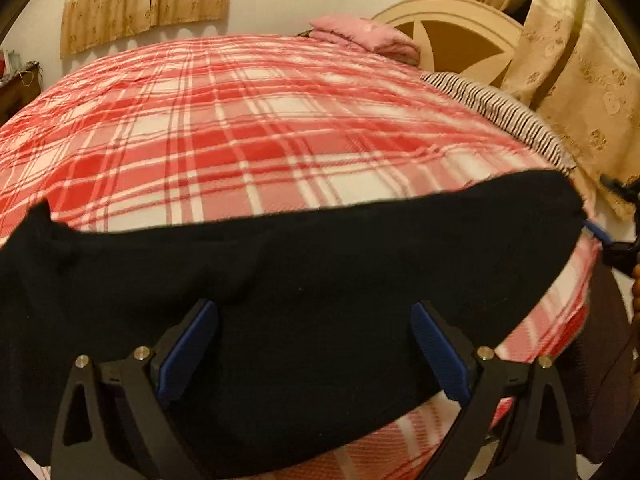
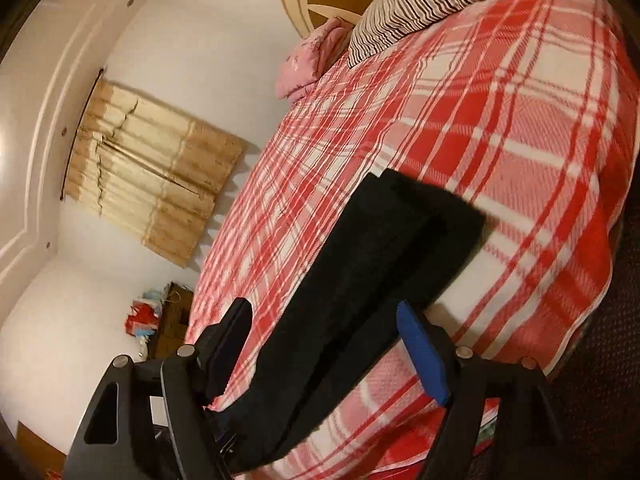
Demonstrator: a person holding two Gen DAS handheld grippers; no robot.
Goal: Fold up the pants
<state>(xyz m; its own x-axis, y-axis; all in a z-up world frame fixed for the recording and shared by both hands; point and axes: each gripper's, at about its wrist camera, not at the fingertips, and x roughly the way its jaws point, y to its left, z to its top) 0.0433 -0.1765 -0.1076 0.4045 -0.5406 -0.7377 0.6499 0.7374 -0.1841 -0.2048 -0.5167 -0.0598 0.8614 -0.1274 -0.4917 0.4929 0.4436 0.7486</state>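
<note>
Black pants (image 1: 320,248) lie stretched across the near edge of a bed with a red and white plaid cover (image 1: 240,120). My left gripper (image 1: 314,306) hovers over the middle of the pants, jaws wide, blue pads clear of the cloth. My right gripper (image 1: 604,210) shows at the right end of the pants, at the picture's edge. In the right wrist view the pants (image 2: 380,248) run away from me along the plaid cover (image 2: 500,120). They pass between the spread fingers of my right gripper (image 2: 322,306), which is open and does not press on them.
A striped pillow (image 1: 504,112) and a pink pillow (image 1: 360,36) lie at the head of the bed by a cream headboard (image 1: 452,28). Gold curtains (image 1: 580,80) hang to the right. A low stand with clutter (image 2: 160,320) sits by the far wall.
</note>
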